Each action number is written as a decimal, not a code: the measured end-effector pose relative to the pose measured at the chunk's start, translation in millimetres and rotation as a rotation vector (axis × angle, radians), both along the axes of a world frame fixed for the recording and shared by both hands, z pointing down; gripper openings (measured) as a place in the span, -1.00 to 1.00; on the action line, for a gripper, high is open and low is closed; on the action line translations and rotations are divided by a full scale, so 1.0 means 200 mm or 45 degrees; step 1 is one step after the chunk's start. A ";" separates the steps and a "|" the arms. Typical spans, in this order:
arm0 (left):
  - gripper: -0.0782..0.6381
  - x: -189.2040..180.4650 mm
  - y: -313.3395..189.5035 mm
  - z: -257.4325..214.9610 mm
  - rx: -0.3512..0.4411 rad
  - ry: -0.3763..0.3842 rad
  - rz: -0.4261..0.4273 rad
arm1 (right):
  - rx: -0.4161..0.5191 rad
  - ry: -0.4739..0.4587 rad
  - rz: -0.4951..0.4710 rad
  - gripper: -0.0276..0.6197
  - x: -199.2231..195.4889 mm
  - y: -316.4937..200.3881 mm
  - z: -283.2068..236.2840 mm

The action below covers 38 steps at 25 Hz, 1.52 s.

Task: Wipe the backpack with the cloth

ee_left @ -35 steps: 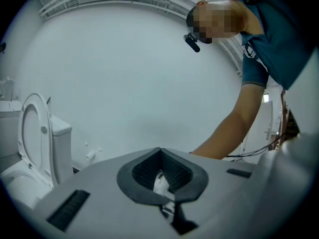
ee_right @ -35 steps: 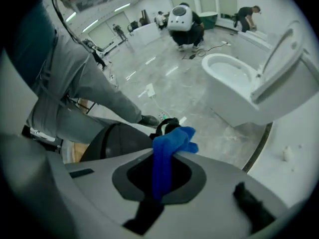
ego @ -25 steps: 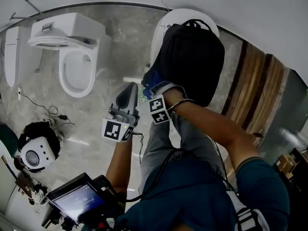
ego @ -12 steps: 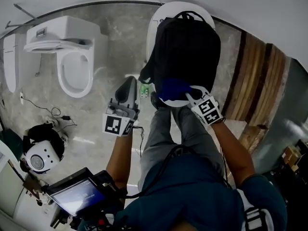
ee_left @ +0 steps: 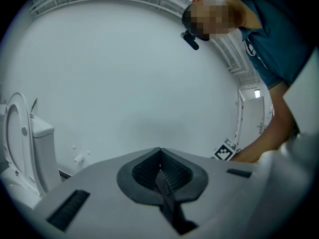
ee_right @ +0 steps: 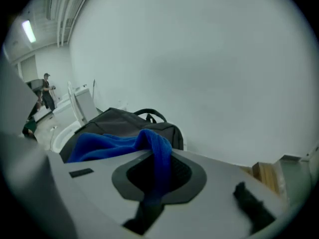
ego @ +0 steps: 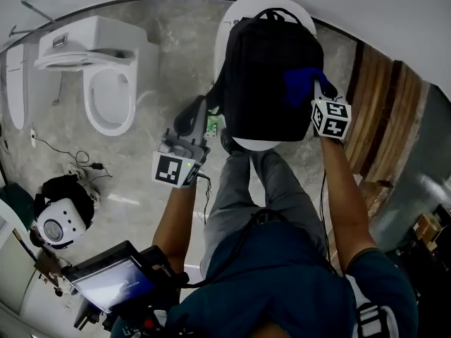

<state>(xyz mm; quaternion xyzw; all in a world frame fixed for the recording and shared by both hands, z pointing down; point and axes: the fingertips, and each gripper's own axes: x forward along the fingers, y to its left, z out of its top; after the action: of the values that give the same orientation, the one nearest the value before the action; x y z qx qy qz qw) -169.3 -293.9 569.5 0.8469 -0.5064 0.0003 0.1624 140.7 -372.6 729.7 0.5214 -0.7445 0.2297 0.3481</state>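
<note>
Backpack (ego: 271, 69), black, lies flat on a round white stand (ego: 255, 145) in front of the person. Long axis runs straight away from the person, with the carry handle at the far end pointing at the wall and the bottom end nearest the knees. Toilet (ego: 106, 76) stands on the grey floor to the left, well apart from the stand.

Right gripper (ego: 318, 89) is over the backpack's right edge, jaws clamped on the blue cloth (ego: 299, 83). In the right gripper view the cloth (ee_right: 149, 148) hangs pinched between the jaws and bunches out ahead onto the backpack (ee_right: 124, 121). Cloth sits on the right side of the top face, about mid-length.

Left gripper (ego: 192, 117) is just beside the backpack's left edge, off the stand. Jaws are pressed together with nothing between them.
</note>
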 end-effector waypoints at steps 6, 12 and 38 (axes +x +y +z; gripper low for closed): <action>-0.77 0.02 0.01 0.02 -0.038 -0.028 -0.012 | 0.048 0.172 -0.220 -0.84 -0.28 -0.44 0.13; -0.77 0.06 0.03 0.02 -0.040 -0.027 -0.010 | 0.006 0.163 -0.607 -0.84 -0.77 -0.49 0.16; -0.77 0.14 0.28 -0.69 0.138 0.001 0.189 | 0.425 -0.578 -0.282 -0.84 -0.66 0.34 -1.05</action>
<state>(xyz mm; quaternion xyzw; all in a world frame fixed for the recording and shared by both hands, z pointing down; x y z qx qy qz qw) -141.9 -237.1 432.0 0.8896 -0.4415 -0.0153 0.1161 8.3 -304.1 518.9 0.4223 -0.8831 0.1754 0.1051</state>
